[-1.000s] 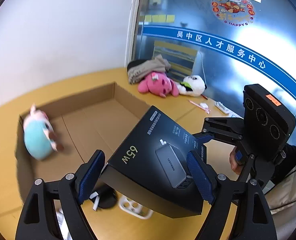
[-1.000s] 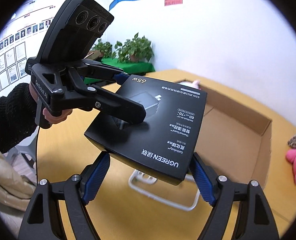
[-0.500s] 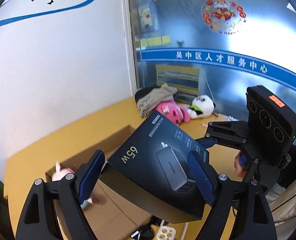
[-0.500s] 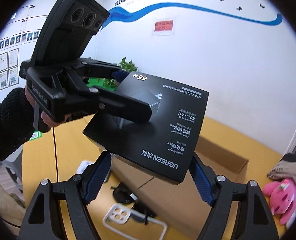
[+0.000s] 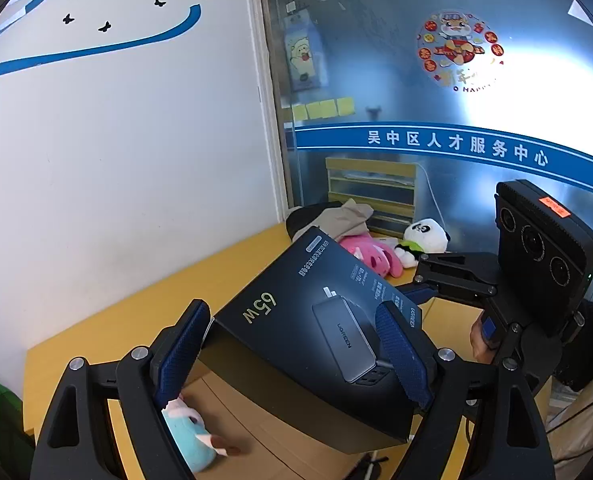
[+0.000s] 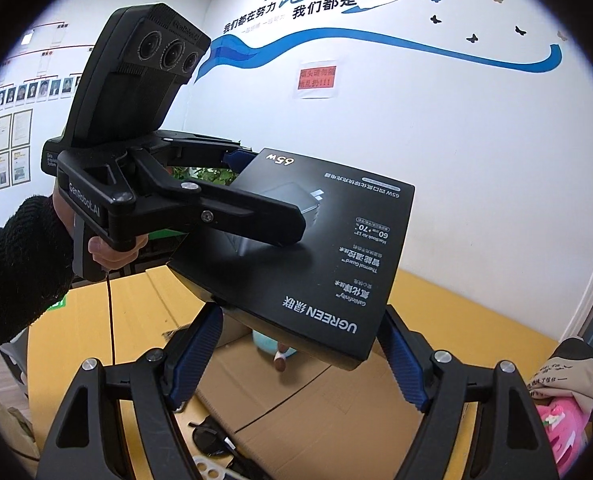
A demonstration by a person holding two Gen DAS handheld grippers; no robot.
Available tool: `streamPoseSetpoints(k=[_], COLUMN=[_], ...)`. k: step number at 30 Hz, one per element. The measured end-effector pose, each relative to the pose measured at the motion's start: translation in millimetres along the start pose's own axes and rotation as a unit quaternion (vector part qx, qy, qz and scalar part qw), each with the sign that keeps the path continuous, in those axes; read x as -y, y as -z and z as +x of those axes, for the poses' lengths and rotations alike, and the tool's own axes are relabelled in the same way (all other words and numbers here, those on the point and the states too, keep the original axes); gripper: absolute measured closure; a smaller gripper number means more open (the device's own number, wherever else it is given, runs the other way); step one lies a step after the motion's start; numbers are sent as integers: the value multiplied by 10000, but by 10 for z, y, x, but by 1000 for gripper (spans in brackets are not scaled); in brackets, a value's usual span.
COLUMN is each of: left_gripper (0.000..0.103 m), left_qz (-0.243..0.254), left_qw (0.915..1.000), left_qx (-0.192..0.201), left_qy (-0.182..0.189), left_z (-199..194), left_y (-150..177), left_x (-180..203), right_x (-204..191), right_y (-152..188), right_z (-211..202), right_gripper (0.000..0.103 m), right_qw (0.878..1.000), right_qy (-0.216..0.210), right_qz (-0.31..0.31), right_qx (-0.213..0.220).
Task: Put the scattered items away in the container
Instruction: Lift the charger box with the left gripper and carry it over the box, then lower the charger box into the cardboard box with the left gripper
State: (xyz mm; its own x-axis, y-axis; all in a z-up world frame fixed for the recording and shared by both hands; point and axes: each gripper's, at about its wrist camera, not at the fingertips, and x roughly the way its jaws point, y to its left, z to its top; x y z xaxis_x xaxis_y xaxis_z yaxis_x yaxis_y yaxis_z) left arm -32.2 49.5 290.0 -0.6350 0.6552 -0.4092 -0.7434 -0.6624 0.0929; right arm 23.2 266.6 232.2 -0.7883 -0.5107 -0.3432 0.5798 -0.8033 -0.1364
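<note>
Charger box [image 5: 316, 312]: black, marked 65W, tilted, in the air above the cardboard container [image 6: 336, 408].
My left gripper [image 5: 292, 344]: blue pads clamp the box's two sides at one end.
My right gripper [image 6: 300, 352]: pads squeeze the opposite end, by the brand lettering.
Container: open on the yellow table [image 5: 144, 312], directly beneath the box.
Blue plush [image 5: 184, 440]: lies inside the container.
Pink plush [image 5: 372, 256]: on the table beside the panda toy [image 5: 424, 236], well apart from the container.
</note>
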Motion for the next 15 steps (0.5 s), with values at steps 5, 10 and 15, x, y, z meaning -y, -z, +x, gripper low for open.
streamPoseSetpoints(k=[5, 10, 15], left_gripper=[15, 15, 15], left_qz=[30, 35, 41], left_qw=[10000, 9999, 10000], left_qx=[67, 78, -5], left_qy=[41, 97, 51], left_z=[160, 369, 619], left_y=[-122, -181, -171], left_x=[-187, -339, -451], right_x=[145, 320, 487], right_y=[-111, -139, -22], right_z=[159, 322, 484], right_gripper=[24, 24, 25], right_qw=[10000, 9999, 9999], right_qy=[15, 34, 53], right_qz=[11, 49, 154], right_qx=[72, 138, 54])
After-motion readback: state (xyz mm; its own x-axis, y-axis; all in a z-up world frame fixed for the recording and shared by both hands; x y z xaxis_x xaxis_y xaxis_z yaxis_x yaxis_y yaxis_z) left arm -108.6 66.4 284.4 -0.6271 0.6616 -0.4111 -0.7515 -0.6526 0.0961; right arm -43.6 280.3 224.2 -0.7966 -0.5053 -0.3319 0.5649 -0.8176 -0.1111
